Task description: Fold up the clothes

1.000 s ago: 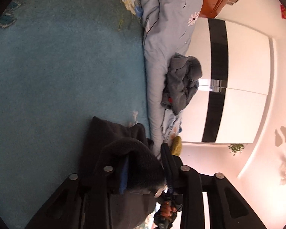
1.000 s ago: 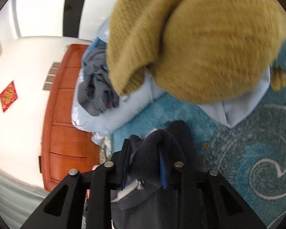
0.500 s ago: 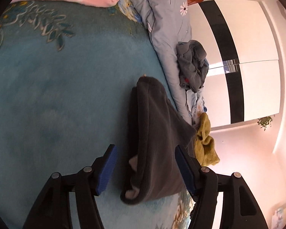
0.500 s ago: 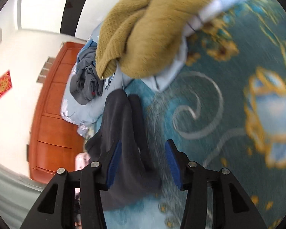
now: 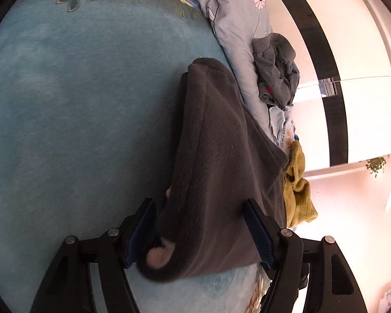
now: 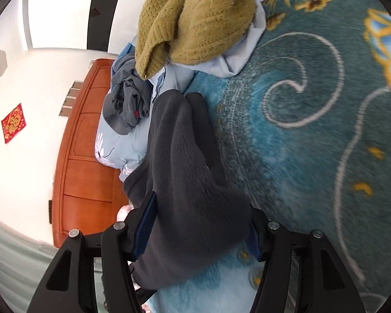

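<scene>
The dark fleece garment lies folded on the blue blanket, beside the gray pillow. Both the left gripper and right gripper are opening, pads released, fleece between them. Pulling back carelessly, a pad could snag the pile and drag the fold open.

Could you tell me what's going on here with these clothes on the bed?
A person with a gripper in each hand is folding a dark grey fleece on the teal blanket. Both the left gripper and the right gripper are opening; the fleece lies between their jaws, folded into a long strip, apparently just released. A mustard sweater and a crumpled grey garment wait further along the bed.
</scene>
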### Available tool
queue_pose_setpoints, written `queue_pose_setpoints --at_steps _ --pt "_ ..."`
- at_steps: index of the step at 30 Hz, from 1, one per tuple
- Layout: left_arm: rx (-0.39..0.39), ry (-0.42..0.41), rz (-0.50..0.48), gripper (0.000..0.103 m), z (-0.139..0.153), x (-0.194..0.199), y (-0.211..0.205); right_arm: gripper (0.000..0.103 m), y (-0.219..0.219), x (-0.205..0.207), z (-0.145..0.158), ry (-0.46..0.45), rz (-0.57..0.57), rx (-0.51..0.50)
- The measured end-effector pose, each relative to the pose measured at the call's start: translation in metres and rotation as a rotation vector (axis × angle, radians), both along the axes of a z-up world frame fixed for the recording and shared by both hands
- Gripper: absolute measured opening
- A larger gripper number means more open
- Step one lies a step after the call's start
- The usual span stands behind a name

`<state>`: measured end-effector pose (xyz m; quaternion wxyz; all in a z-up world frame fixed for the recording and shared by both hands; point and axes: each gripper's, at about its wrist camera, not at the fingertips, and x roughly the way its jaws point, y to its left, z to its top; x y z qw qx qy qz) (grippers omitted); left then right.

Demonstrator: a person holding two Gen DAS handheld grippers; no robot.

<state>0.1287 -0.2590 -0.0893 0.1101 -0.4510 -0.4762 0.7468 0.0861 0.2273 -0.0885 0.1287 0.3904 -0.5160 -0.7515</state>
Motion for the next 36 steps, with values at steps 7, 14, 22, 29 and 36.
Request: queue_pose_setpoints --at_steps 7,14,22,29,36 --pt "0.018 -0.02 0.076 0.05 -0.003 0.002 -0.008 0.048 -0.013 0.005 0.005 0.007 -0.054 -0.037" --pt "0.016 0.013 0.077 0.028 0.017 0.028 -0.018 0.041 -0.021 0.027 0.026 0.059 -0.03 -0.062" --pt "0.042 0.085 0.05 0.018 0.037 0.096 -0.038 0.041 -0.026 0.105 0.039 0.084 0.048 -0.053" --pt "0.029 0.112 0.03 0.019 0.036 0.115 -0.053 0.041 -0.025 0.14 0.023 0.037 0.034 -0.037" --pt "-0.073 0.106 -0.08 0.029 0.038 0.1 -0.064 0.045 -0.009 0.139 0.031 0.006 0.181 0.053"
